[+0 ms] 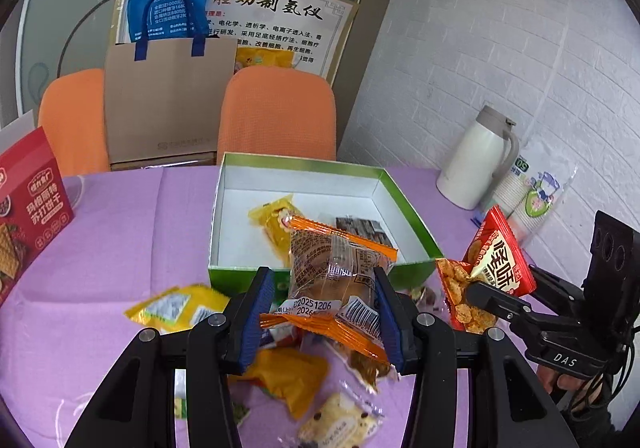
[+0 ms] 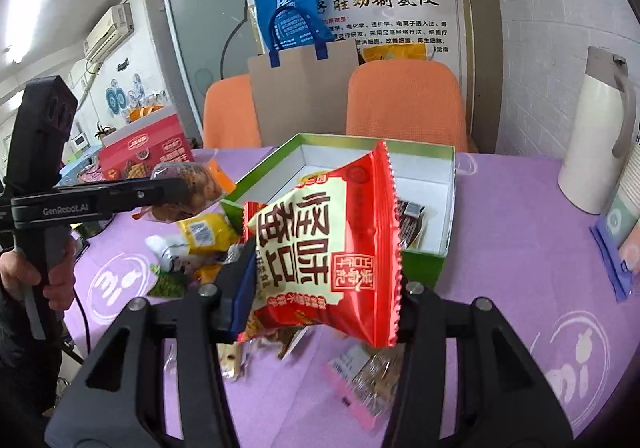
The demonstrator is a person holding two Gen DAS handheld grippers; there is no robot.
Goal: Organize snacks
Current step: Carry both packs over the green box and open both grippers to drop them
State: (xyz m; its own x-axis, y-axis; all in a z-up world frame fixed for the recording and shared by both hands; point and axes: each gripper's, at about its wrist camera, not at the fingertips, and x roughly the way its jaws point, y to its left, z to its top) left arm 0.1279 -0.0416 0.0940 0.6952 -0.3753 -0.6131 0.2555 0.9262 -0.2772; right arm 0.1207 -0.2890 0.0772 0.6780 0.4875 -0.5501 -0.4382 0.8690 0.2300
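My left gripper (image 1: 326, 300) is shut on a clear bun packet with orange ends (image 1: 336, 272), held just in front of the green box (image 1: 404, 200). The box is open and white inside, with a yellow packet (image 1: 272, 220) and a dark packet (image 1: 360, 228) on its floor. My right gripper (image 2: 320, 288) is shut on a red and cream snack bag (image 2: 332, 248), lifted above the table before the green box (image 2: 428, 272). In the left wrist view the right gripper (image 1: 476, 288) holds the red bag (image 1: 500, 264) to the box's right. In the right wrist view the left gripper (image 2: 180, 188) and the bun packet (image 2: 196, 184) are on the left.
Loose snack packets lie on the purple tablecloth (image 1: 120, 232) near me: a yellow one (image 1: 176, 306), a cookie one (image 1: 340, 420), a pink one (image 2: 360, 380). A red cracker box (image 1: 28, 216) stands left; a white jug (image 1: 476, 164) and stacked cups (image 1: 528, 200) right. Orange chairs (image 1: 276, 116) stand behind.
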